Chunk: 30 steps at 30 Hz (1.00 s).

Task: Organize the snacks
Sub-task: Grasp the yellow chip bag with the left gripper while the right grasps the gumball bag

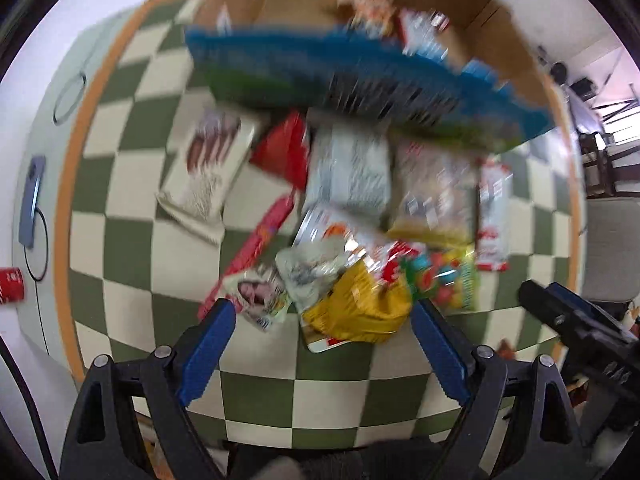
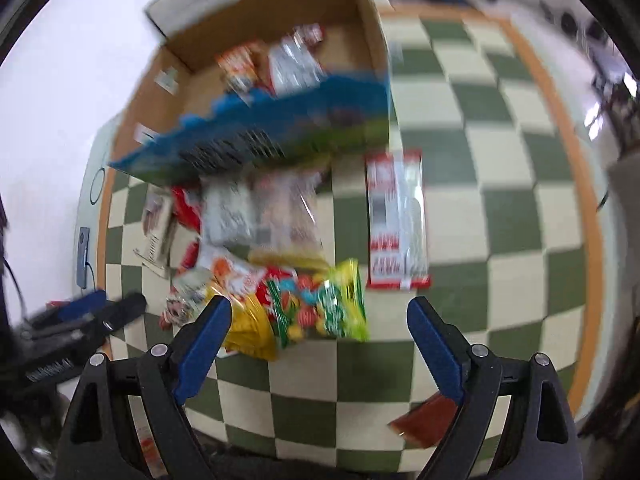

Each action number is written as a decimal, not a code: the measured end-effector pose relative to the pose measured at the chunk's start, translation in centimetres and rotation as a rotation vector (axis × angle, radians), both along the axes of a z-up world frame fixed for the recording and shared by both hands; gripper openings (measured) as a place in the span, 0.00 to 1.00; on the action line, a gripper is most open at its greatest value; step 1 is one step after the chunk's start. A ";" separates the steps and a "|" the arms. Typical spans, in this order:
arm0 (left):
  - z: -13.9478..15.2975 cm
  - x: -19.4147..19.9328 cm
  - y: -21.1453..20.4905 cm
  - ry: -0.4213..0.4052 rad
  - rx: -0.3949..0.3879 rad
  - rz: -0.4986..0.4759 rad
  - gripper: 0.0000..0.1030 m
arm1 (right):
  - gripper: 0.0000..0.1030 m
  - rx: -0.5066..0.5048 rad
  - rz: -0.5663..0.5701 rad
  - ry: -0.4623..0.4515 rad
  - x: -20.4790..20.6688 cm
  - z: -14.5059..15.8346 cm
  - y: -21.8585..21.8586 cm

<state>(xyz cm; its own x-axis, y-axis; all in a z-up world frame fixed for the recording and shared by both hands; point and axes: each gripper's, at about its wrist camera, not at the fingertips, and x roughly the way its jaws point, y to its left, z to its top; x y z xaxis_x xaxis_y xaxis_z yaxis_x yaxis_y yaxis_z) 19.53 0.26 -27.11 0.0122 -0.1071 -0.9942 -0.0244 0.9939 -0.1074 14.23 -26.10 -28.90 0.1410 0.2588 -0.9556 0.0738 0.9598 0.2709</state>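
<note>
Left gripper (image 1: 322,314): points down at the snack pile (image 1: 352,216), fingers wide apart, holding nothing.
Right gripper (image 2: 320,314): tips down over the checkered cloth (image 2: 500,208), fingers wide apart, holding nothing.

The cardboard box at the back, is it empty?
No. In the right wrist view the cardboard box already holds a few snack packets lying on its bottom, while most snacks still lie outside on the checkered cloth.

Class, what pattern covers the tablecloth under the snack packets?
A green-and-cream checkerboard with an orange border on the tablecloth, clearest in the right wrist view.
</note>
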 end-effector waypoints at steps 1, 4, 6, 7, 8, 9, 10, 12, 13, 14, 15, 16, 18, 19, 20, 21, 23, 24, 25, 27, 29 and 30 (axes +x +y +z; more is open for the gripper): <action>-1.1 -0.2 0.0 0.026 0.007 0.009 0.87 | 0.89 0.014 -0.013 0.031 0.1 -1.0 -0.3; -3.3 -0.7 0.4 0.076 0.003 0.037 0.87 | 0.89 0.058 -0.050 0.119 0.3 -4.1 -0.6; -4.1 -1.0 0.5 0.090 0.012 0.039 0.87 | 0.89 0.083 -0.067 0.163 0.3 -6.1 -0.2; -4.4 -1.1 0.5 0.094 0.021 0.035 0.87 | 0.89 0.078 -0.061 0.168 0.4 -6.6 0.2; -4.6 -1.3 0.5 0.096 0.035 0.030 0.87 | 0.89 0.057 -0.039 0.169 0.6 -7.3 1.0; -4.8 -1.5 0.5 0.090 0.047 0.021 0.87 | 0.89 0.042 -0.028 0.170 0.9 -7.6 1.5; -4.8 -1.6 0.4 0.087 0.057 0.011 0.87 | 0.89 0.028 -0.012 0.173 1.1 -8.1 2.1; -4.9 -2.0 0.0 0.076 0.080 -0.014 0.87 | 0.89 -0.015 0.028 0.197 1.7 -9.4 3.4; -5.0 -2.3 -0.2 0.068 0.089 -0.029 0.87 | 0.89 -0.044 0.048 0.210 1.9 -10.1 3.9; -5.0 -2.5 -0.4 0.062 0.102 -0.043 0.87 | 0.89 -0.079 0.072 0.217 2.1 -10.7 4.4; -5.0 -2.8 -0.7 0.059 0.108 -0.053 0.87 | 0.88 -0.107 0.096 0.216 2.2 -11.2 4.8; -4.9 -3.0 -1.1 0.056 0.109 -0.071 0.87 | 0.87 -0.120 0.113 0.212 2.2 -11.5 4.9; -4.7 -3.3 -1.9 0.048 0.114 -0.106 0.87 | 0.80 -0.151 0.142 0.188 2.0 -11.3 5.2; -4.6 -3.5 -2.6 0.043 0.114 -0.132 0.87 | 0.76 -0.170 0.155 0.165 1.9 -10.9 5.2; -4.6 -3.5 -3.3 0.043 0.112 -0.156 0.87 | 0.74 -0.183 0.159 0.156 1.7 -10.8 5.2; -4.7 -3.7 -4.0 0.043 0.115 -0.181 0.87 | 0.72 -0.182 0.157 0.156 1.6 -10.8 5.0; -5.0 -4.0 -5.6 0.053 0.109 -0.235 0.87 | 0.71 -0.154 0.131 0.159 1.2 -10.9 3.9; -5.3 -4.1 -6.3 0.059 0.117 -0.251 0.87 | 0.70 -0.145 0.114 0.165 1.0 -10.8 3.1; -5.6 -4.1 -7.0 0.067 0.117 -0.273 0.87 | 0.70 -0.143 0.104 0.171 0.9 -10.8 2.5; -6.6 -4.2 -8.3 0.090 0.126 -0.298 0.87 | 0.70 -0.130 0.079 0.181 0.6 -10.8 1.3; -7.5 -4.1 -9.3 0.114 0.124 -0.307 0.87 | 0.70 -0.113 0.062 0.192 0.3 -11.1 0.3; -8.1 -4.0 -9.8 0.128 0.131 -0.305 0.87 | 0.70 -0.106 0.053 0.194 0.2 -11.1 -0.1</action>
